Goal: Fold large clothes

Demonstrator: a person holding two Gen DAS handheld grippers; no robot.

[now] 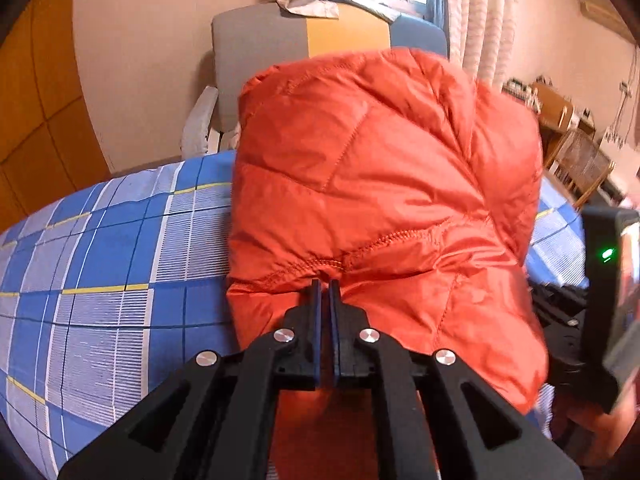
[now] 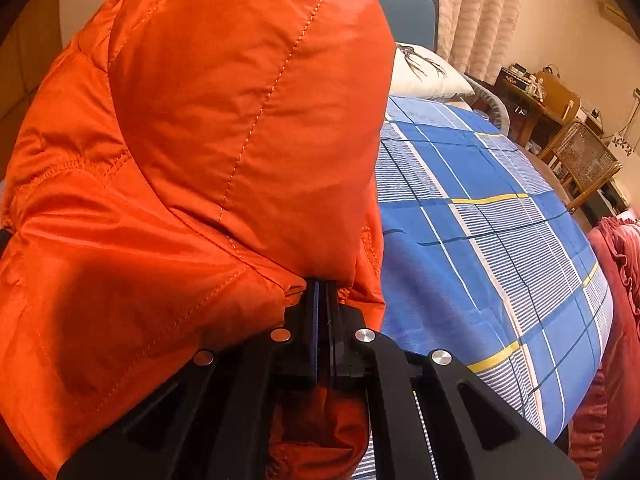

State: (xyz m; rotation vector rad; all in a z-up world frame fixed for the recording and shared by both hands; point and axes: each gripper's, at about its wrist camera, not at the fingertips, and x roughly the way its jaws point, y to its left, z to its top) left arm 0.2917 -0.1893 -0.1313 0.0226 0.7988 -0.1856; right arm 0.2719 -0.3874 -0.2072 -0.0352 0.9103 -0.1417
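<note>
Orange jacket [image 1: 384, 184] pinched in both grippers

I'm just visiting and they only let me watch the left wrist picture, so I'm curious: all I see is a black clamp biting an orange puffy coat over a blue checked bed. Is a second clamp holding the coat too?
Observer: Yes. The right gripper is shut on the orange jacket too, pinching a bunched edge.
Operator: What lies on the bed beyond the coat?
Observer: A white pillow with a dark sketch-like print sits at the far end of the blue checked sheet.
Operator: Anything beside the bed on that side?
Observer: A dark red ruffled cloth lies along the sheet's right edge.
</note>
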